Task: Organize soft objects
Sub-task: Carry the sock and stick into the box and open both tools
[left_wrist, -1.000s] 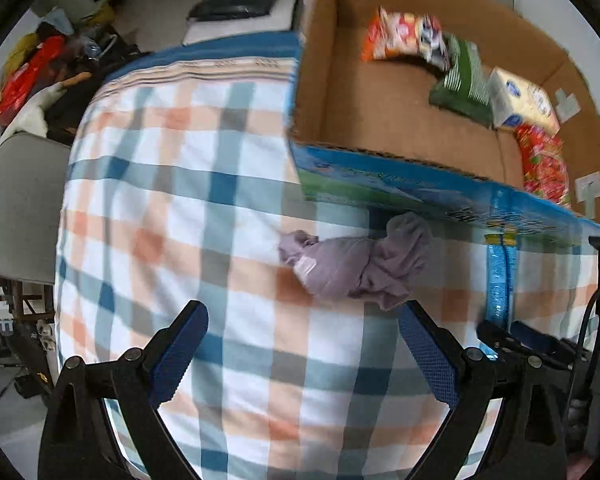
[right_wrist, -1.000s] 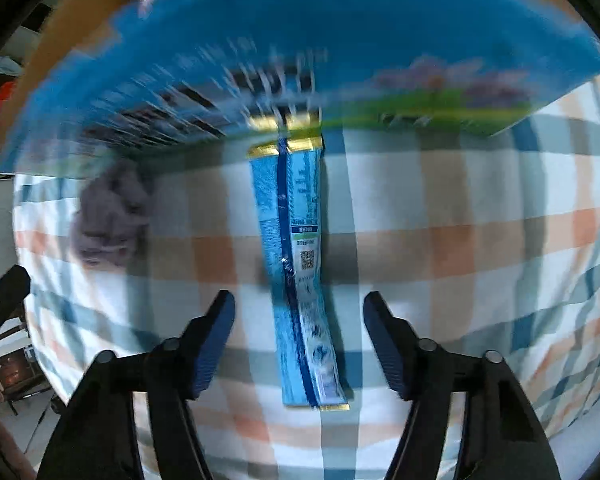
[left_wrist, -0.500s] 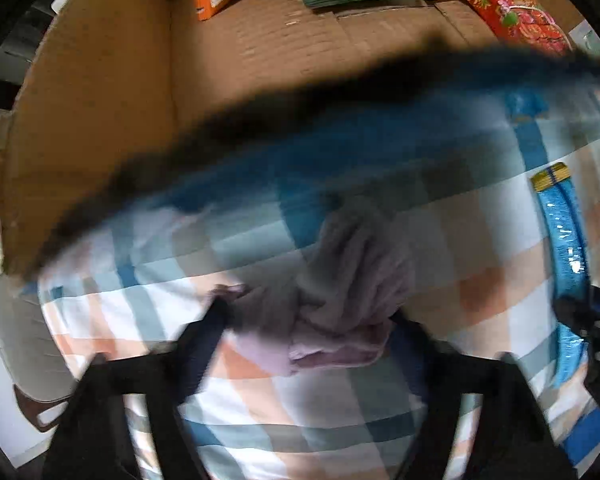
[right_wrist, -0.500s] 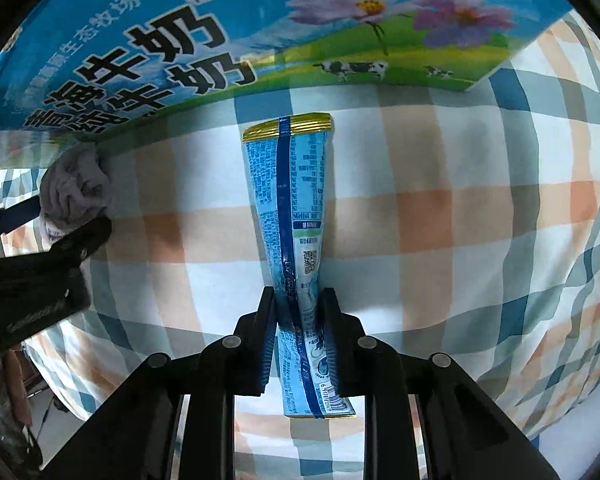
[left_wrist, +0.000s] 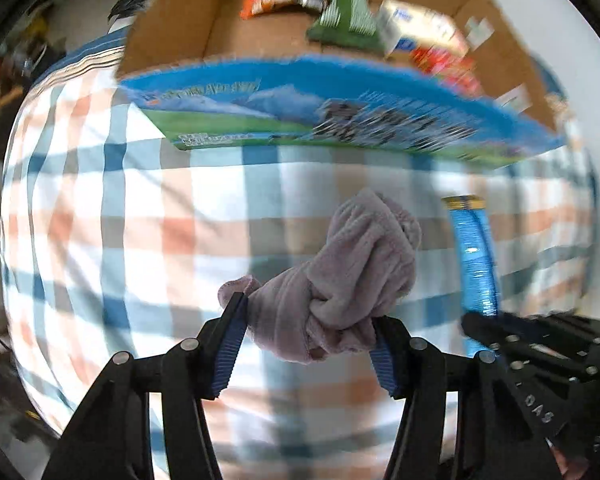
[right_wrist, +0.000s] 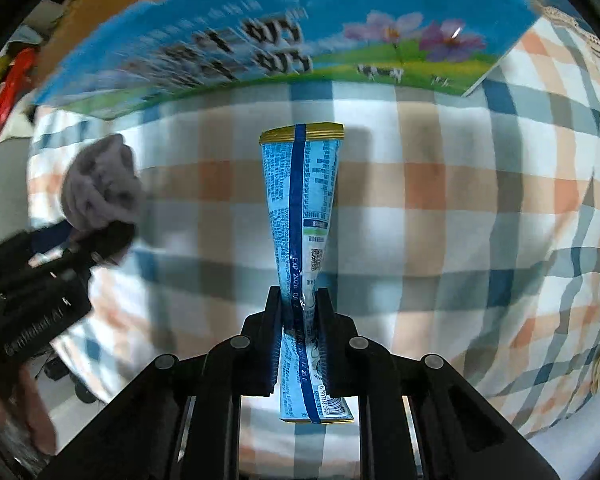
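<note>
Left wrist view: the left gripper (left_wrist: pixel 308 344) points down over the checked desk (left_wrist: pixel 112 216), jaws closing on a crumpled mauve cloth (left_wrist: pixel 340 280), fleecy and bunched into folds, its near end pinched between the blue pads. To its right a long blue packet (left_wrist: pixel 474 256) with a gold end seal lies along the desk; the right gripper (left_wrist: pixel 484 332) is at its near end. Beyond both stands an open box (left_wrist: pixel 340 116), blue and green printed front, brown inside, snack bags (left_wrist: pixel 352 12) along its far wall; print too blurred to read.

Right wrist view: the right gripper (right_wrist: pixel 299 340) has its jaws pressed together on the packet (right_wrist: pixel 300 208) near its lower end. Small white print, a QR code, a barcode and "EXP 2026" show on the wrapper. The box (right_wrist: pixel 268 36) front shows large black Chinese characters, purple flowers and cows. At left, the cloth (right_wrist: pixel 100 184) sits in the left gripper (right_wrist: pixel 100 240).
</note>
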Demonstrator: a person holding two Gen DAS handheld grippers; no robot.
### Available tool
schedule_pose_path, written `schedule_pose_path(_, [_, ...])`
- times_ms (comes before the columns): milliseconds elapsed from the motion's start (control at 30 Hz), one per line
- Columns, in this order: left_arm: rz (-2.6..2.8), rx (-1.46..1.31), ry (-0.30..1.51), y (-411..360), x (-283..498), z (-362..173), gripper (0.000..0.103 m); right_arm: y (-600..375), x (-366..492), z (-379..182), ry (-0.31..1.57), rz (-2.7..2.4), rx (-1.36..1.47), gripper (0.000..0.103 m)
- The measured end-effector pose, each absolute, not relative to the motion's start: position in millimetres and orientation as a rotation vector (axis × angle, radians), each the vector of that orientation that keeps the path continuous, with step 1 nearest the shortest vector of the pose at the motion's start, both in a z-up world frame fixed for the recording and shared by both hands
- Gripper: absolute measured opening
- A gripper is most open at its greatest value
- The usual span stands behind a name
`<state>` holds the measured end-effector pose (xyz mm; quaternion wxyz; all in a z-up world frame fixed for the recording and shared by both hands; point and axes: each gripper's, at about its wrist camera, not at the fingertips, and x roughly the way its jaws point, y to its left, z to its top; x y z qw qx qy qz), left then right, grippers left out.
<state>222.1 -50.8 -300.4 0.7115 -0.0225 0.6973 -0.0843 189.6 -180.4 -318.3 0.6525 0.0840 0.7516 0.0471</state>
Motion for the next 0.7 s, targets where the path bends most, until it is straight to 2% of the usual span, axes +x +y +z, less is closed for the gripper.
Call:
schedule_pose_path(167, [-0.227,-0.164,1.462,-55.6,233.0,-243.5,0.054,-188.3,188.4,-255.8,1.616,0.173,0.208,0.016])
schedule_pose_path(367, [-0.234,-0.185,1.381,-41.7,292.1,-188.4,0.054,-203.9,228.9,-185.4,1.485,0.205,0.271,0.016])
schedule_pose_path(533, [-0.185,-0.208,1.378,-27.0,347.9,-186.5,0.054,-208.3,280.3,-167.6,1.421,0.163,0.361,0.016])
schedule_pose_path(700, [-0.138,-0.287,1.46,-12.7,398.9,-212.7,0.054,-219.9,329.6,-189.5,1.384,0.065,0.566,0.016])
